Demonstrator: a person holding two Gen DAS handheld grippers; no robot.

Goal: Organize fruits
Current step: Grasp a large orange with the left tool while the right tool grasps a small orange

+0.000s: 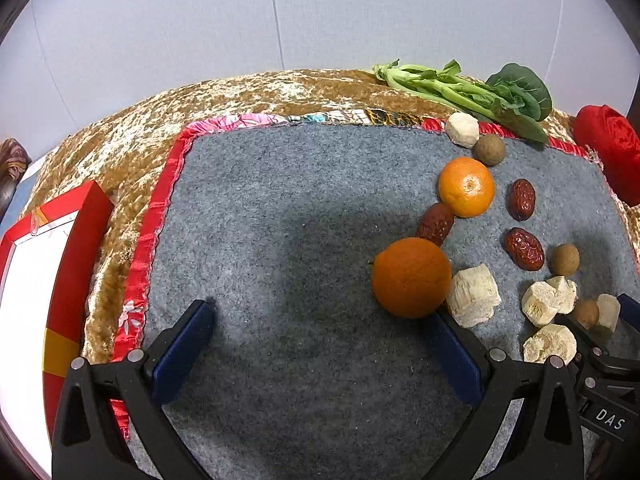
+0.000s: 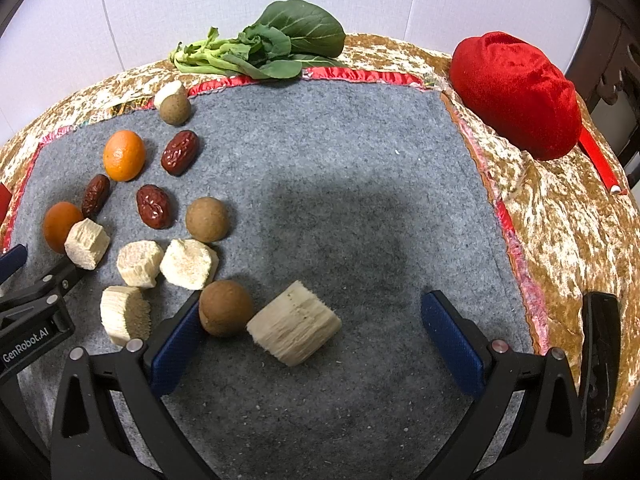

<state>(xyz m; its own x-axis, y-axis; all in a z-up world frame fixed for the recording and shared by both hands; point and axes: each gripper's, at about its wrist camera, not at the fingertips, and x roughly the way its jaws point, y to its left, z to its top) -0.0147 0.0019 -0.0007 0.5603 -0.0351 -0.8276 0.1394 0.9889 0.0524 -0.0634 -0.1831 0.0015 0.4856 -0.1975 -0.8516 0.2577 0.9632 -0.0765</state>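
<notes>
The fruits lie on a grey felt mat (image 1: 288, 208) with a red border, on a desk covered by a golden cloth (image 1: 240, 92). The near orange (image 1: 411, 277) is round and deep orange, beside the inner finger of the left hand-held gripper (image 1: 320, 320), which is spread wide and holds nothing. A second orange (image 1: 466, 186) is brighter. Three wrinkled dark red dates (image 2: 154, 206) and pale fibrous chunks (image 2: 189, 263) lie close together. The right hand-held gripper (image 2: 312, 320) is also spread wide and empty, with a brown round fruit (image 2: 226, 308) touching its left finger and a pale chunk (image 2: 294, 323) between the fingers. Green leaves (image 2: 276, 44) lie at the far edge
</notes>
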